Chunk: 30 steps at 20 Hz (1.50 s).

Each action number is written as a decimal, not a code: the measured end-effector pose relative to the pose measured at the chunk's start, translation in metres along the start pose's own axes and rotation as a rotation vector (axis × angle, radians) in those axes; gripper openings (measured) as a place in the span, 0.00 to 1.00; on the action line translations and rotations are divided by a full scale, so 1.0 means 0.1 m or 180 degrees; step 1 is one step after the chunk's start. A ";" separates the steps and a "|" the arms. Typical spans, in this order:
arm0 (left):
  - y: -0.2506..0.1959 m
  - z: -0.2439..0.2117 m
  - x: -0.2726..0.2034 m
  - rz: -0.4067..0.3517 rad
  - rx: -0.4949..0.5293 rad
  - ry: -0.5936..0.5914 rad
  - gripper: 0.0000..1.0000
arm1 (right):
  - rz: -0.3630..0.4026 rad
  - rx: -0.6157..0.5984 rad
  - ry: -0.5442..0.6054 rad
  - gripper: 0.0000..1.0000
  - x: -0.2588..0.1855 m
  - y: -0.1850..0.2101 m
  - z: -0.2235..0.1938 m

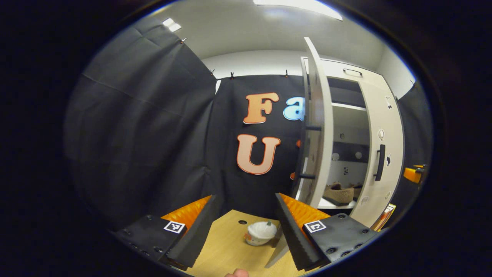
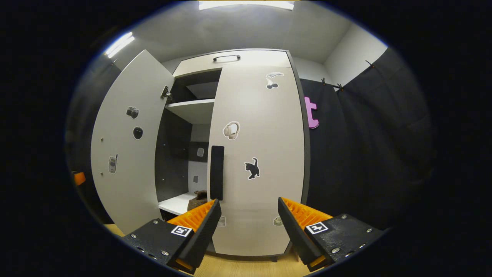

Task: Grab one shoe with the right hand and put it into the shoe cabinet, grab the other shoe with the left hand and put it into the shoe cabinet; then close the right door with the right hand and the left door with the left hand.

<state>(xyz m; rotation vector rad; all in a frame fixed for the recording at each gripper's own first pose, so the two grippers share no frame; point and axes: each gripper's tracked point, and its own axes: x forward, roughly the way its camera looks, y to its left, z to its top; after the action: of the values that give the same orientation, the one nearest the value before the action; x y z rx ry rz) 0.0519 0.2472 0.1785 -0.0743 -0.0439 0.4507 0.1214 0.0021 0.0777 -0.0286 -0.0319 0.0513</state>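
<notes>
The shoe cabinet (image 2: 230, 61) stands tall and pale. Its left door (image 2: 127, 154) is swung wide open, and its right door (image 2: 265, 154) lies flat across the front. A brown shoe (image 2: 198, 199) rests on the lower shelf behind the gap. My right gripper (image 2: 249, 200) is open and empty, close to the right door beside its dark handle (image 2: 217, 171). In the left gripper view the left door (image 1: 317, 127) is seen edge-on, with two brown shoes (image 1: 338, 194) on the shelf beyond it. My left gripper (image 1: 245, 197) is open and empty, left of that door.
A small white pumpkin-shaped pot (image 1: 260, 232) sits on the wooden surface (image 1: 226, 250) between my left fingers. A fingertip (image 1: 237, 273) shows at the bottom edge. A yellow-orange item (image 1: 386, 215) lies low by the cabinet's right side. Black cloth walls surround the cabinet.
</notes>
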 end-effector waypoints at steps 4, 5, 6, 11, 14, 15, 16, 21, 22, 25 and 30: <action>-0.32 0.33 0.44 -0.0361 -0.0239 -0.0072 0.96 | 0.0076 0.0044 0.0020 0.92 -0.10 0.00 -0.05; -0.36 0.37 0.49 -0.0411 -0.0281 -0.0109 0.97 | 0.0079 0.0043 0.0033 0.92 -0.11 -0.01 -0.07; -0.37 0.40 0.56 -0.0406 -0.0263 -0.0139 0.97 | 0.0085 0.0047 0.0046 0.92 -0.13 -0.02 -0.07; -0.48 0.46 0.68 -0.0395 -0.0018 -0.0253 0.96 | 0.0078 0.0033 0.0029 0.92 -0.14 -0.06 -0.09; -0.54 0.47 0.67 -0.0431 0.0000 -0.0306 0.96 | 0.0097 0.0098 0.0033 0.92 -0.13 -0.08 -0.08; -0.58 0.45 0.67 -0.0468 -0.0037 -0.0287 0.96 | 0.0092 0.0111 0.0045 0.92 -0.12 -0.10 -0.09; -0.63 0.44 0.65 -0.0489 -0.0084 -0.0260 0.96 | 0.0084 0.0125 0.0035 0.92 -0.12 -0.12 -0.08; -0.88 0.42 0.54 -0.0575 -0.0132 -0.0243 0.93 | 0.0081 0.0167 0.0002 0.92 -0.12 -0.18 -0.05; -0.98 0.41 0.49 -0.0641 -0.0160 -0.0234 0.96 | 0.0076 0.0158 0.0016 0.92 -0.12 -0.19 -0.07; -1.29 0.38 0.44 -0.0872 -0.0206 -0.0202 0.96 | 0.0051 0.0162 0.0041 0.92 -0.14 -0.24 -0.08; -1.75 0.38 0.45 -0.1157 -0.0091 -0.0198 0.95 | 0.0000 0.0158 0.0038 0.92 -0.20 -0.27 -0.08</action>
<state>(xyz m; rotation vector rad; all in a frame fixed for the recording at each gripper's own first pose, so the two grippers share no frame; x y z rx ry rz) 0.1660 0.1117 0.2320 -0.0784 -0.1228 0.0891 0.1030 -0.0258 0.0695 0.0208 -0.0187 0.0519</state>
